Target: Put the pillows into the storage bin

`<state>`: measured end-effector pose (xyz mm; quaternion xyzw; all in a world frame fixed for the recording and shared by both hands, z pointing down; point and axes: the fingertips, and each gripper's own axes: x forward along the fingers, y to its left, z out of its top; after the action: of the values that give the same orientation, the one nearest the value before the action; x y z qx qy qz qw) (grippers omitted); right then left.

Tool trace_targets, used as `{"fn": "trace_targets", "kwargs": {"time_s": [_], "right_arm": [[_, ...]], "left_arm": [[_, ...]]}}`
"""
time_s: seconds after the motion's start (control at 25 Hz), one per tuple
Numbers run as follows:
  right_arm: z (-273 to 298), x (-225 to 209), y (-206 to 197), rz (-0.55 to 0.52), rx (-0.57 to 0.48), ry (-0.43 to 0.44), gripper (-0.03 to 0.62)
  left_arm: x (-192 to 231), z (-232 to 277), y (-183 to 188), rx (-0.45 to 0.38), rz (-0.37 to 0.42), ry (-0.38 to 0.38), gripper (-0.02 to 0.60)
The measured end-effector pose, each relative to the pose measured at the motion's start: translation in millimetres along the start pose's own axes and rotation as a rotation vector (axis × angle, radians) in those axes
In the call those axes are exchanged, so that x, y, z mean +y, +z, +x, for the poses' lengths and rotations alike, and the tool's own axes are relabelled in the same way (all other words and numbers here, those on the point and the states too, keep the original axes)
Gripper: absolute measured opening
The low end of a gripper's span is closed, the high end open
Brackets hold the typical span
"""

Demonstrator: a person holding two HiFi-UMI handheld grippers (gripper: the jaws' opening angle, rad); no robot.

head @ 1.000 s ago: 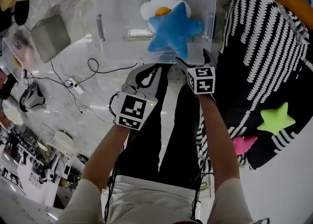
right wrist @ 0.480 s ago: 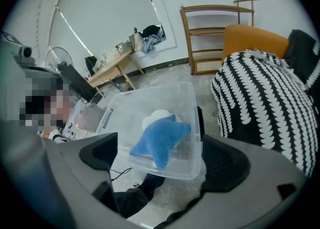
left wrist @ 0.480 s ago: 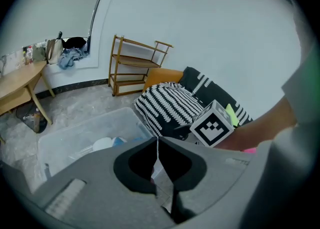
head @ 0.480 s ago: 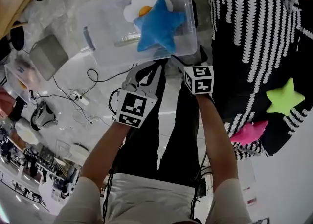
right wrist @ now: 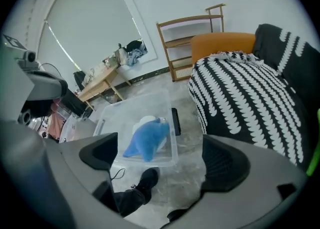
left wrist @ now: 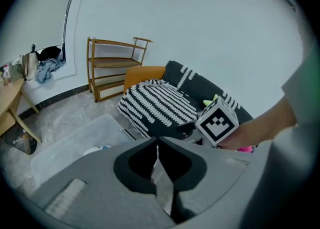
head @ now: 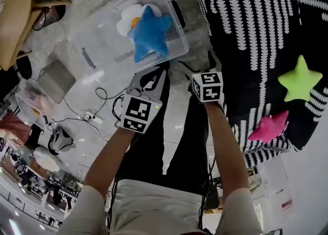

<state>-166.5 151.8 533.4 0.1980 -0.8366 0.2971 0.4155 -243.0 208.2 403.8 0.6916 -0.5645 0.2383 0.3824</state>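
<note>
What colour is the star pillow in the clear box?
Blue. The star pillow shows best in the head view.

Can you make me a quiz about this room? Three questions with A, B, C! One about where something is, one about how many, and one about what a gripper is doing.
1. Where is the blue star pillow?
A. on the wooden shelf
B. in the clear bin
C. on the desk

2. How many star pillows lie on the striped sofa cover?
A. one
B. two
C. four

3. What is the right gripper doing?
A. it is open and holds nothing
B. it is shut on a shoe
C. it is shut on a cable

Answers:
1 B, the blue star lies inside the bin's clear walls.
2 B, only the green pillow and the pink pillow lie there.
3 A, its own view shows the jaws wide apart with nothing between them.
</note>
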Motion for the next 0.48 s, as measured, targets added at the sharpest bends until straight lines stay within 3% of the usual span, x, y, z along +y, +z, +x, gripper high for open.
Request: {"fn": "trace_targets", "kwargs": {"time_s": [0.48], "right_arm": [[-81,-96,-43,0.101,-0.065,-0.074,0.514]], "left_arm": [[-123,42,23,0.039,0.074,-0.102,0.021]]}}
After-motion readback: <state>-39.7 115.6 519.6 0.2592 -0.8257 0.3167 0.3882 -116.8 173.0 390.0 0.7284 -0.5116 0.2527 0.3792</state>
